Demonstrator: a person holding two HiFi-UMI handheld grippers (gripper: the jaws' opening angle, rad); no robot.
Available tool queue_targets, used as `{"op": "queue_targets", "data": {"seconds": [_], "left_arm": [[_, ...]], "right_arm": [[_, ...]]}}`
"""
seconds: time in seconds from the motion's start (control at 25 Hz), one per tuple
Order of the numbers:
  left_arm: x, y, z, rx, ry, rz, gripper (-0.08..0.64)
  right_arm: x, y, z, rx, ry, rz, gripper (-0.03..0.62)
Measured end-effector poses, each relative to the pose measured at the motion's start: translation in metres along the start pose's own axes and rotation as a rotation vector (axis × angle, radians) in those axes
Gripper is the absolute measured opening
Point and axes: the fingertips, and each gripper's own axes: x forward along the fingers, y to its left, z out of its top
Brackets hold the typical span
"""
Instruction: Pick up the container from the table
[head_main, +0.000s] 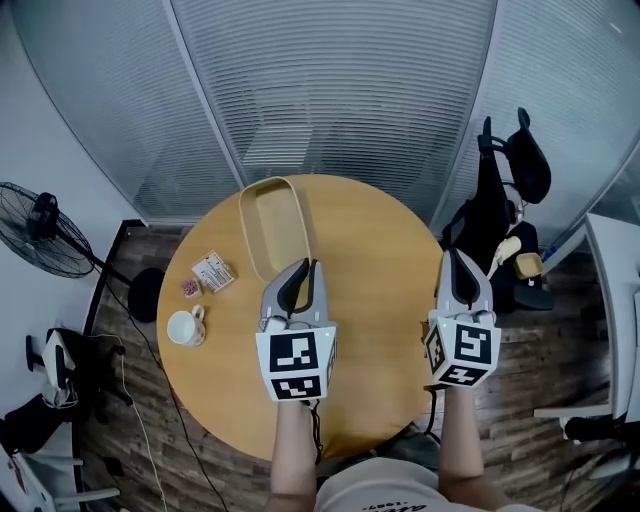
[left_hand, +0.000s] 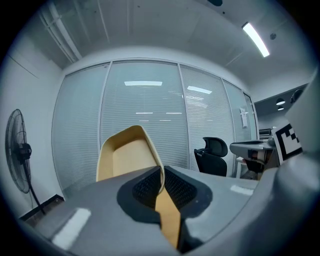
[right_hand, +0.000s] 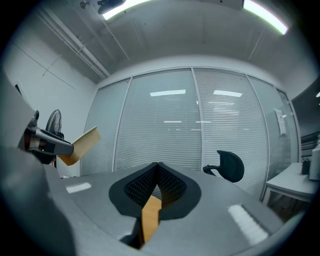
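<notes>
The container (head_main: 270, 228) is a tan, open-topped oblong tray with rounded corners and low, thin walls. In the head view it sits over the round table (head_main: 380, 300) toward 11 o'clock, its long axis running roughly 12 to 6. Its rim at the 5 o'clock corner is pinched between the left gripper's (head_main: 303, 268) jaws. In the right gripper view it hangs tilted in the air.

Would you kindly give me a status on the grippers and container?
Left gripper shut on container rim; container lifted, tilted. Right gripper shut, empty. Cup sits apart, not in the way.
</notes>
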Motion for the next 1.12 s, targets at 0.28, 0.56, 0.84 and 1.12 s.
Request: {"op": "queue_targets", "data": {"seconds": [0.28, 0.56, 0.84, 1.12], "left_arm": [[-0.005, -0.005, 0.002, -0.003, -0.004, -0.001, 0.025], [-0.006, -0.009, 0.006, -0.005, -0.012, -0.002, 0.025], [-0.010, -0.015, 0.006, -0.005, -0.010, -0.009, 0.025], [-0.011, -0.018, 0.008, 0.001, -0.011, -0.012, 0.025]], "right_arm": [[-0.006, -0.008, 0.001, 0.002, 0.000, -0.014, 0.025], [-0.011, -0.017, 0.002, 0.016, -0.006, -0.032, 0.025], [-0.015, -0.019, 0.001, 0.018, -0.006, -0.040, 0.025], [-0.015, -0.021, 0.002, 0.021, -0.006, -0.041, 0.026]]}}
